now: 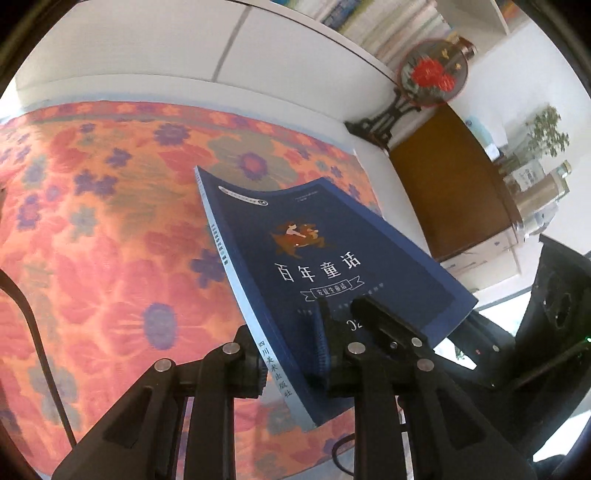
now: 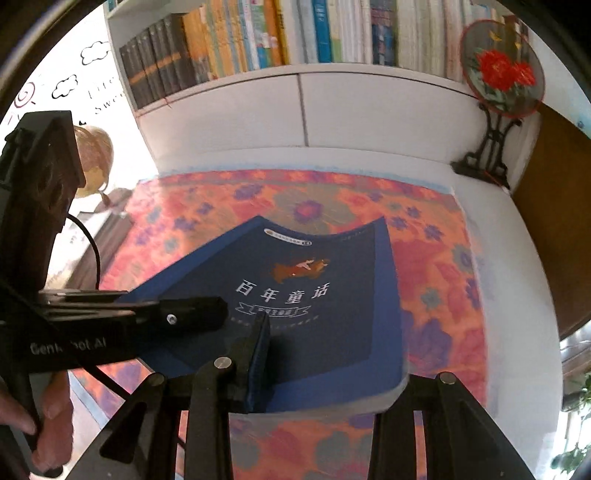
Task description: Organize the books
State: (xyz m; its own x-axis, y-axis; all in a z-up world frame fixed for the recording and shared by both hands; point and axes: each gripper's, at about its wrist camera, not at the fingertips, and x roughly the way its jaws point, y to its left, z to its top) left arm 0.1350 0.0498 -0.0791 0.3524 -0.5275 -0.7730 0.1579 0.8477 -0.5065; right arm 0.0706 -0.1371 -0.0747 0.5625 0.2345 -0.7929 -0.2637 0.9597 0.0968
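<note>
Book [image 1: 325, 258], dark blue with white Chinese lettering on its cover, is lifted clear of the flowered cloth [image 1: 110, 221] and tilted, held by its near end with its long axis running away from both grippers toward the white cabinet front [image 1: 147, 55] at the far side.

On the left, the left gripper [image 1: 295, 354] has its jaws nearly together and pinched on the near corner by the spine, one finger on the cover and the other under the spine edge. In the right wrist view its finger reaches in from the left and lies flat across the cover.

Moving right, the right gripper [image 2: 325, 369] is also narrowed onto the near edge: its left finger [image 2: 258, 354] stands against the cover, while its other finger is hidden below the book, so the contact underneath cannot be seen.

Farther off, above the cabinet front, runs the shelf of upright books [image 2: 295, 33], with a round embroidered screen on a dark stand [image 2: 502, 66] at its right end. Both hands share the same near end, neither clearly nearer the shelf, so my judgement is that the far end would lead in.
</note>
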